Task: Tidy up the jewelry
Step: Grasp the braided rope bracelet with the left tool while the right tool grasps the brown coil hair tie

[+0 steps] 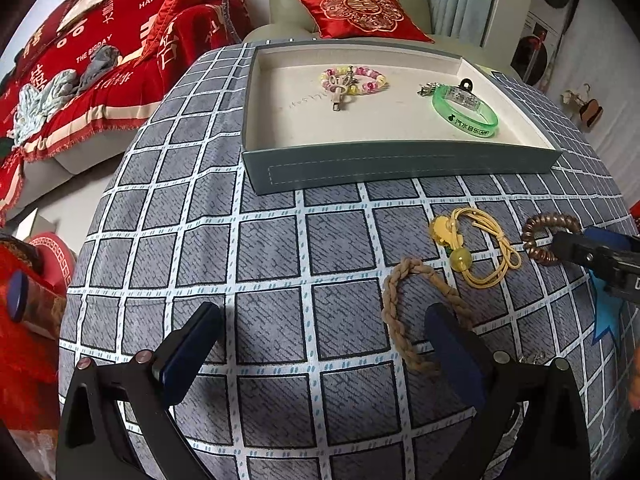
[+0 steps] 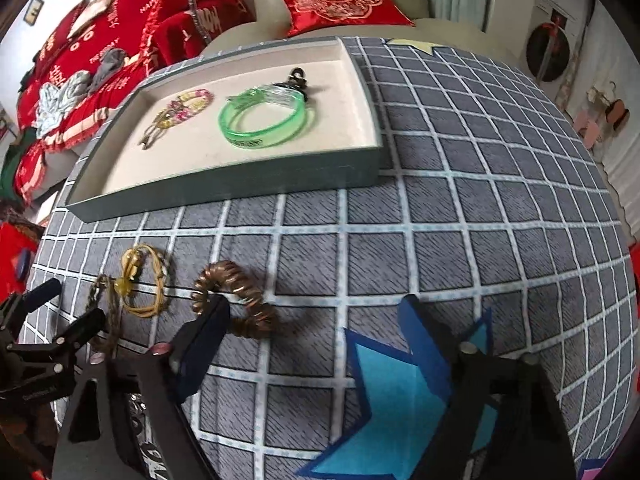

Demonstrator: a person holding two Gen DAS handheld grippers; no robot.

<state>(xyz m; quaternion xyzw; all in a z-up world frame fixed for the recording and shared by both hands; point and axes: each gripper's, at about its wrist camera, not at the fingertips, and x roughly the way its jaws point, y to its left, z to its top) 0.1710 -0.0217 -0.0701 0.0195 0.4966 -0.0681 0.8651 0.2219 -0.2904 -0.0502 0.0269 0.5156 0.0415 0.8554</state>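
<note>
A grey-blue tray (image 1: 400,162) at the table's far side holds a pink-and-yellow beaded bracelet (image 1: 354,80) and a green wristband (image 1: 466,112). On the checked cloth lie a braided rope bracelet (image 1: 400,308), a yellow cord pendant (image 1: 476,250) and a copper coil bracelet (image 2: 236,304). My left gripper (image 1: 320,340) is open, and its right finger covers part of the rope bracelet. My right gripper (image 2: 316,336) is open low over the cloth. Its left finger (image 2: 206,340) rests over the coil bracelet's loop, and the wide gap between the fingers holds only cloth.
A blue paper star (image 2: 392,400) lies on the cloth under the right gripper. A red-draped sofa (image 1: 100,60) stands at the left and an armchair with a red cushion (image 1: 360,12) behind the table. The cloth right of the tray (image 2: 500,160) is bare.
</note>
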